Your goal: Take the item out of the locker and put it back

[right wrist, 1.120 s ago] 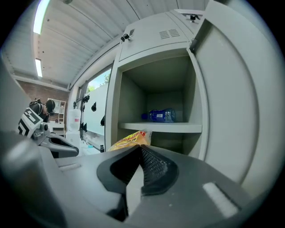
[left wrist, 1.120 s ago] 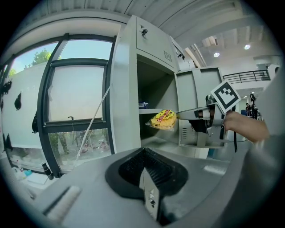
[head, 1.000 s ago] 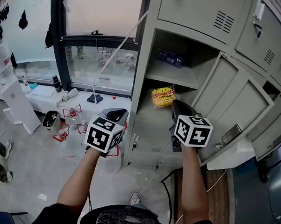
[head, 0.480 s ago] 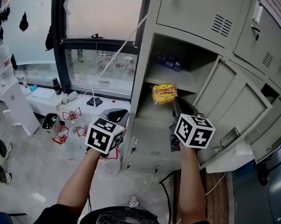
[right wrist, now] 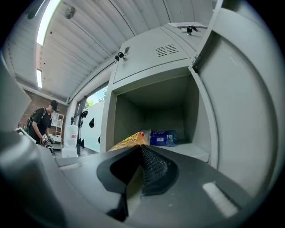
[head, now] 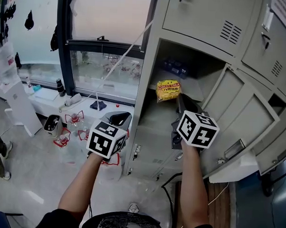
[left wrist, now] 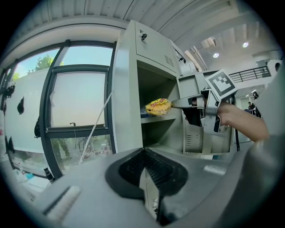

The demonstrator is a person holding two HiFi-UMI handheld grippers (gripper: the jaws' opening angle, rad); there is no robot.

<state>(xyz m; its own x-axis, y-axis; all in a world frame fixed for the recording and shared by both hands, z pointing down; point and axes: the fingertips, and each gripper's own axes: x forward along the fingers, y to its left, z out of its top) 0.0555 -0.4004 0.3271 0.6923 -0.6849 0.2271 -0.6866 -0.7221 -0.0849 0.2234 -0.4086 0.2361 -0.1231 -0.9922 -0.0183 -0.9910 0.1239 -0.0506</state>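
Right tool (head: 177, 100) is pinching the yellow snack bag (head: 168, 89) by its near edge, jaws pressed tight w/ only the thin film btwn them. That edge grip lets the rest of the bag hang free ahead of the tips. The bag sits in the air at the mouth of the open locker (head: 146, 87), about level w/ the front lip of the upper shelf (head: 196, 92). It looks just above the lip, not resting on it, tho contact can't be ruled out. The tool is held roughly level and aimed into the compartment, prob. b/c a flat approach clears both the shelf and the compartment's roof.

A blue pack (head: 176, 67) lies at the back of the same shelf, well apart from the bag, so the front of the shelf is free for set-down. The locker door (head: 237, 115) is swung wide to the right, out of the arm's path.

Left tool (head: 118, 116) has its jaws pressed together w/ nothing in them. It's parked lower and left of the locker front, prob. just to stay clear, since this is a one-hand job.

Judgement: bag is at the in/out threshold. Can't tell which half of the task this is.
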